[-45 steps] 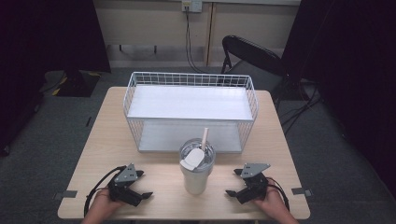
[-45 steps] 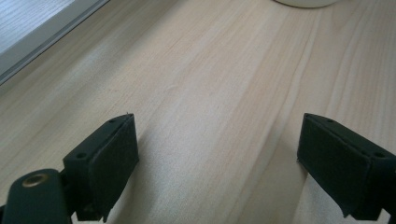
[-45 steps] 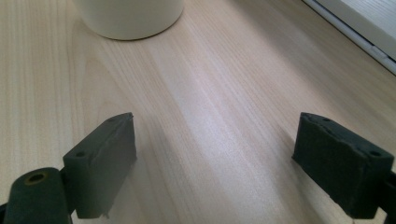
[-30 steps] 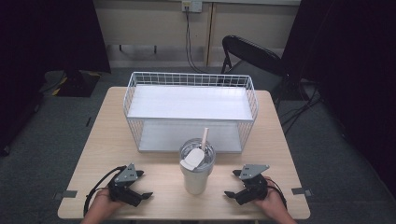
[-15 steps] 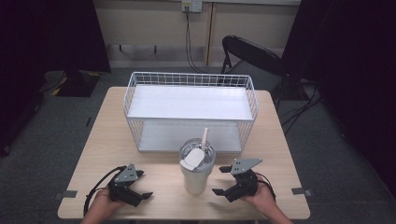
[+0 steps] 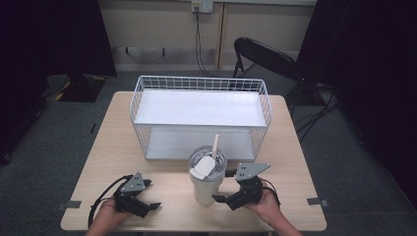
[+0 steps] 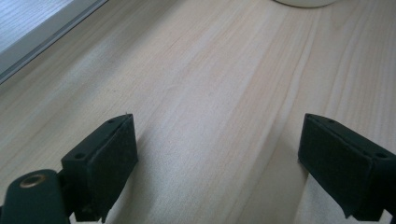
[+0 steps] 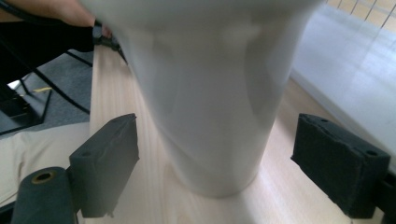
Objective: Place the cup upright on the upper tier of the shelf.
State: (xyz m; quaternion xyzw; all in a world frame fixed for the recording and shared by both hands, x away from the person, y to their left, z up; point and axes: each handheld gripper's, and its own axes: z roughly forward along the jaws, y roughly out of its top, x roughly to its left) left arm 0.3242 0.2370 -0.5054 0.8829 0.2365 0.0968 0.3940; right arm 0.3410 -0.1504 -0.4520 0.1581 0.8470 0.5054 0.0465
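Item: white tumbler point(image 6: 207, 178) with lid and straw point(image 6: 215, 145), standing upright on the desk point(image 6: 113, 147) near the middle of its front edge, just in front of the white wire basket point(image 6: 200, 114). Status: not yet gripped, not lifted.

Your right gripper point(image 6: 227, 195): jaws wide, one to either side of the tumbler's lower body. In the right gripper view the cup point(image 8: 205, 93) sits between the pads point(image 8: 108, 163) with a gap on both sides (neither pad touches it). Judged stage: the approach is nearly done; closing, lifting and placing are all left.

Your left gripper point(image 6: 150, 205): jaws wide, holding nothing, resting toward the front left corner of the desk, well apart from the tumbler. The left gripper view has bare wood between the pads point(image 7: 105, 158) and the cup's base point(image 7: 303, 2) at the top edge.

Basket: both levels look unoccupied (if the tumbler is bound there, that whole leg is outstanding).
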